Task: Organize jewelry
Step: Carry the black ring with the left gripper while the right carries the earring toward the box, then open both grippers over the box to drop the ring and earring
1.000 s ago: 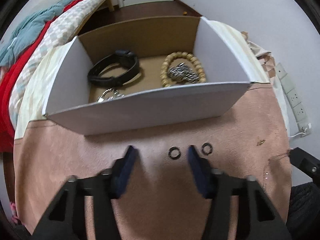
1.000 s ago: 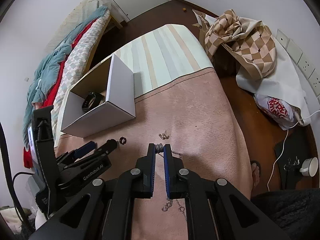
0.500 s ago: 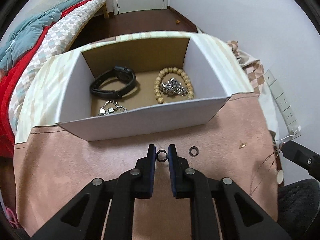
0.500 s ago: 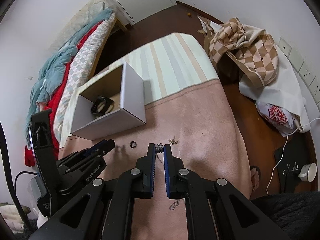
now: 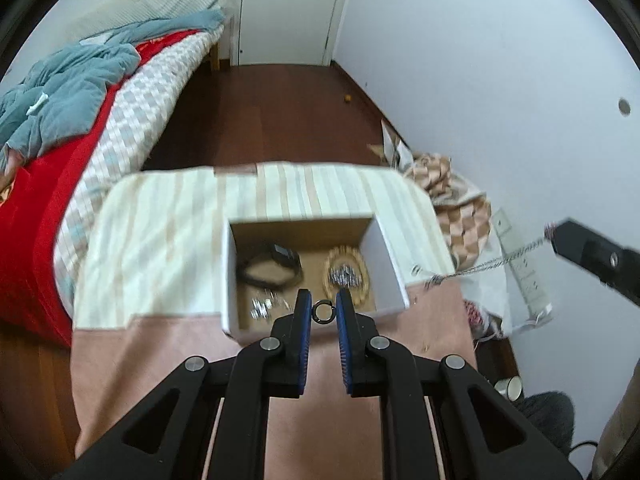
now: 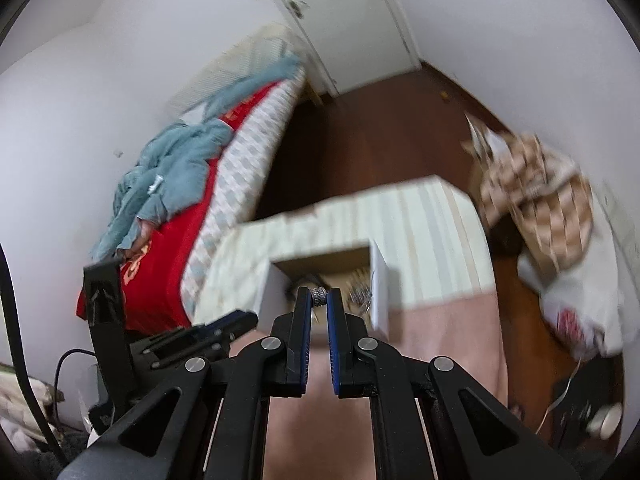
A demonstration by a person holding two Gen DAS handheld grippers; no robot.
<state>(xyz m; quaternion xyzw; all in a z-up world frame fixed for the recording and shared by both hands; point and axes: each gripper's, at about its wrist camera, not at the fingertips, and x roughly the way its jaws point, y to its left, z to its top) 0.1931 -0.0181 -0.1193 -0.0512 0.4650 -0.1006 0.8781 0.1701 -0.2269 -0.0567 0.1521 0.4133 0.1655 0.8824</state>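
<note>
Left gripper (image 5: 323,312): jaws closed on a small dark ring (image 5: 322,311), pinched across its width so the open hoop faces the camera.
Right gripper (image 6: 319,294): jaws closed on the end of a twisted silver chain (image 5: 486,266); in the left view the chain hangs slack from the tip down and left, its free end dangling just past the box's right wall.
Box (image 5: 394,280): open-topped, white walls and brown floor, standing on the tabletop (image 5: 168,344) where the striped cloth meets the pink one.
Already in the box: a black wristband (image 5: 272,268), a beaded bracelet (image 5: 347,272) circling a silver heap, and loose silver pieces (image 5: 264,305) near the front left corner.
Ring versus box: the ring sits in line with the near wall's rim, roughly at its middle; the floor of the box lies ahead and below.
Chain versus box: its long axis runs slantwise from upper right to lower left, and its low end looks outside the right wall, though blur leaves this unsure.
Nearer hand: the left, by my reading; a short forward reach should clear the rim before release.
Risk: the dangling chain may snag on the right wall.
</note>
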